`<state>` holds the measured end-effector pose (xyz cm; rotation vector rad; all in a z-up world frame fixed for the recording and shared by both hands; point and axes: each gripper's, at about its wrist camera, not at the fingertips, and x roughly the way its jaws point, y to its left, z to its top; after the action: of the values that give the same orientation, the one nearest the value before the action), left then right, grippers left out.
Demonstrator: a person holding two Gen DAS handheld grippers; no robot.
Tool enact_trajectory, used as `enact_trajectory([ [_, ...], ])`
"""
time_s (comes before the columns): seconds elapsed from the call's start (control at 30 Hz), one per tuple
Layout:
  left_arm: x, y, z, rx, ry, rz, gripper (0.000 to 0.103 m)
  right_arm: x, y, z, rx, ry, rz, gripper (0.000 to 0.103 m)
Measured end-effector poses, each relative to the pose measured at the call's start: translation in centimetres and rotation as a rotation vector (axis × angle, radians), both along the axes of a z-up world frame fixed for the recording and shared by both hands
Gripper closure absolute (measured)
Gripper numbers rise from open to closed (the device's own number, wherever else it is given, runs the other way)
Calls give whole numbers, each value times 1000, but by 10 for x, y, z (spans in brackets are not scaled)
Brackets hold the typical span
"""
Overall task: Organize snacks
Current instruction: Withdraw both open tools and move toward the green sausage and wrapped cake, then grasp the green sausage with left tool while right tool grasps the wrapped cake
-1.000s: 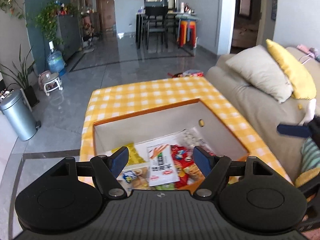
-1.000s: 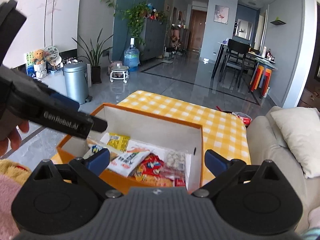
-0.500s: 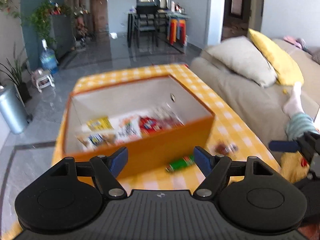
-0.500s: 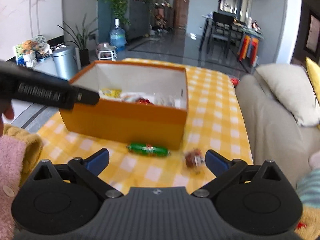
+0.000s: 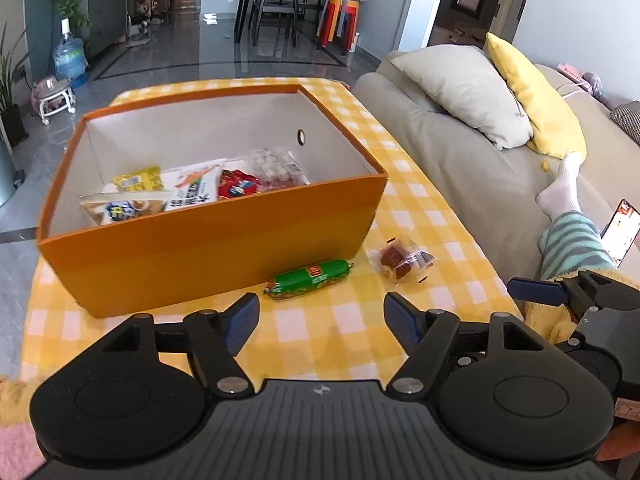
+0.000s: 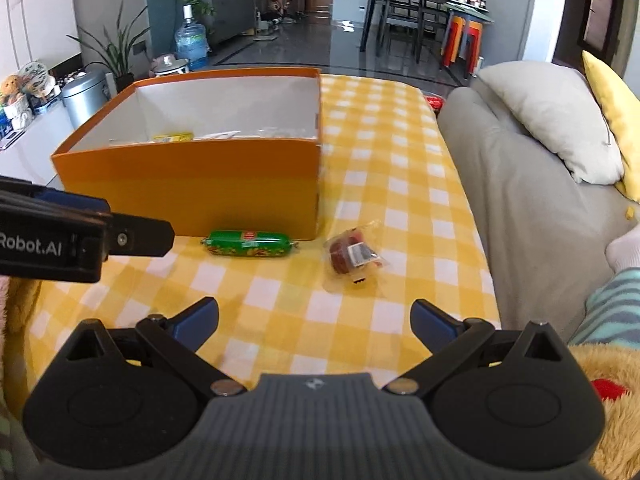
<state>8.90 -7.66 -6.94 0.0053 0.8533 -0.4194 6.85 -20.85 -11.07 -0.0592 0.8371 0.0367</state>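
Yellow-checked cloth [image 5: 328,332] lay beneath the left gripper [image 5: 320,320], its empty jaws closing, and the right gripper [image 6: 314,322], jaws wide, empty. Beyond lay a green sausage [image 5: 310,279] and wrapped snack [image 5: 402,262], just before the orange box [image 5: 200,240] of snacks.

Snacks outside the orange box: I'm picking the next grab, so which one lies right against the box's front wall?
The green sausage-shaped snack, lying lengthwise at the orange cardboard box. The clear-wrapped brown snack lies apart, off the box's corner.

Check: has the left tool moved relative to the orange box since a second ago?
Yes. The left tool has backed off and dropped: it was over the box; now it's before its near wall.
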Motion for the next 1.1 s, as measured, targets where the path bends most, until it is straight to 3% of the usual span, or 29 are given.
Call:
enact_trajectory([
  [0.33, 18, -16, -20, 38, 16, 19, 24, 20, -15, -11, -20, -30, -5, 13],
  [0.47, 25, -17, -26, 52, 19, 18, 26, 31, -17, -19, -29, -23, 19, 22],
  [0.8, 41, -24, -39, 91, 29, -42, 33, 55, -16, -34, -39, -39, 113, 22],
  [1.1, 55, -36, -49, 154, 12, -98, 36, 80, -17, -51, -92, -27, 158, 37],
])
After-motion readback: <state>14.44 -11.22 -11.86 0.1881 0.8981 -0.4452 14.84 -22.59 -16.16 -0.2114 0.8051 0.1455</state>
